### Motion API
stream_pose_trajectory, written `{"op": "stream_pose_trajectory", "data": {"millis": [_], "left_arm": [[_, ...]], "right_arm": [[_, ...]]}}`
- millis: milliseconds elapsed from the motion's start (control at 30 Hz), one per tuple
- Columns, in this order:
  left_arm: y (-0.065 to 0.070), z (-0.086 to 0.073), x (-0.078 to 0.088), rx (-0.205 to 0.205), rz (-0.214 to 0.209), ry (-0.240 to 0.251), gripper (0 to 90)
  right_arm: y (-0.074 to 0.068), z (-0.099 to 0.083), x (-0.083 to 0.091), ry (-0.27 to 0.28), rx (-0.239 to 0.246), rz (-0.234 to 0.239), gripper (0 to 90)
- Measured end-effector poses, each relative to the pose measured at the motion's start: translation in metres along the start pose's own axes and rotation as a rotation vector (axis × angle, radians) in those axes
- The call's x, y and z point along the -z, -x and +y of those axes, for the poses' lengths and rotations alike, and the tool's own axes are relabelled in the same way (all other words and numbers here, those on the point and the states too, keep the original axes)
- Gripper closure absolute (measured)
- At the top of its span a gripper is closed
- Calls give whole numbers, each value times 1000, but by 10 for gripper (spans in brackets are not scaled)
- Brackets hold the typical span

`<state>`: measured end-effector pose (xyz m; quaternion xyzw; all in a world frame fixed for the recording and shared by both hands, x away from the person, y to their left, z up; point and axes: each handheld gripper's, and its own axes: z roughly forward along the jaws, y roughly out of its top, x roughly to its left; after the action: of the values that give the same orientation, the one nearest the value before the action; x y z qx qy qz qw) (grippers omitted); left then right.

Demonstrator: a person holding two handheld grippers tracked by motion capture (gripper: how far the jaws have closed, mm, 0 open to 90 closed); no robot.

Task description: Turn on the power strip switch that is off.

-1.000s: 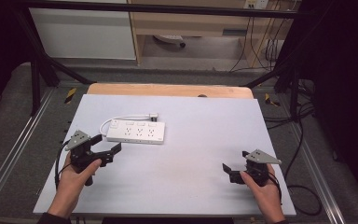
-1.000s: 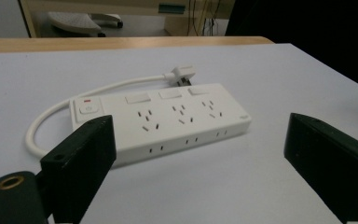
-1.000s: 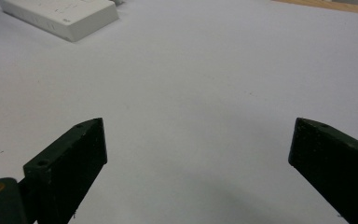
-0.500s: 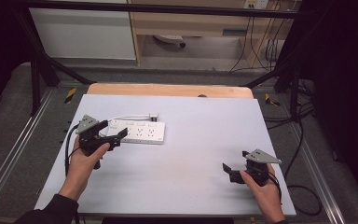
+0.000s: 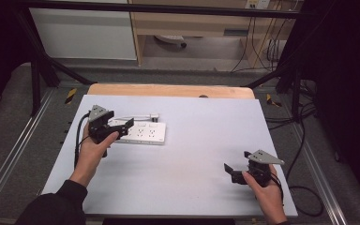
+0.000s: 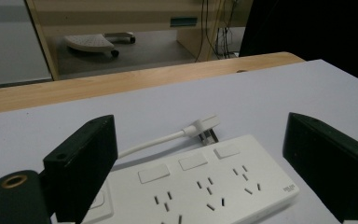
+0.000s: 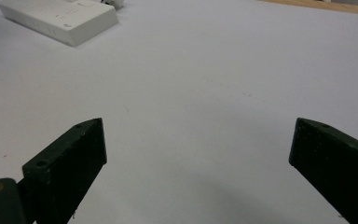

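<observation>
The left hand-held gripper (image 5: 120, 125) hangs with its jaws spread wide and nothing between them, poised over the left end of the white power strip (image 5: 139, 132), which lies flat on the left half of the table (image 5: 206, 140), nearer its far edge. In the left gripper view the two black jaws straddle the strip's body (image 6: 200, 182), the sockets and rocker switches facing up between them, so the step in hand looks like closing in for a grasp across the strip's width. To do it well, the jaws should come down level with the table until they flank the long side walls, not the top face, and then close squarely so the casing does not tip or skate on the smooth surface. The short white cord (image 6: 154, 141) curls behind the strip to its flat plug (image 6: 205, 128), lying just beside the far edge; keeping the far jaw between cord and casing should avoid pinching it. The right hand-held gripper (image 5: 236, 172) rests well apart near the table's right front corner, likewise spread and empty.
</observation>
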<state>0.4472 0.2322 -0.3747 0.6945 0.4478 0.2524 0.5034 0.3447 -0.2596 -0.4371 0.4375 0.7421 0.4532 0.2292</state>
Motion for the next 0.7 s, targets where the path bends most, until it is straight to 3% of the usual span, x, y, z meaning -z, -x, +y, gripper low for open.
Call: {"op": "stream_pose_trajectory", "data": {"millis": [433, 700], "left_arm": [[9, 10, -26, -16, -4, -30, 106], [14, 12, -37, -25, 0, -21, 112]], "right_arm": [[0, 0, 1, 1, -3, 1, 42], [1, 0, 2, 9, -8, -2, 42]]}}
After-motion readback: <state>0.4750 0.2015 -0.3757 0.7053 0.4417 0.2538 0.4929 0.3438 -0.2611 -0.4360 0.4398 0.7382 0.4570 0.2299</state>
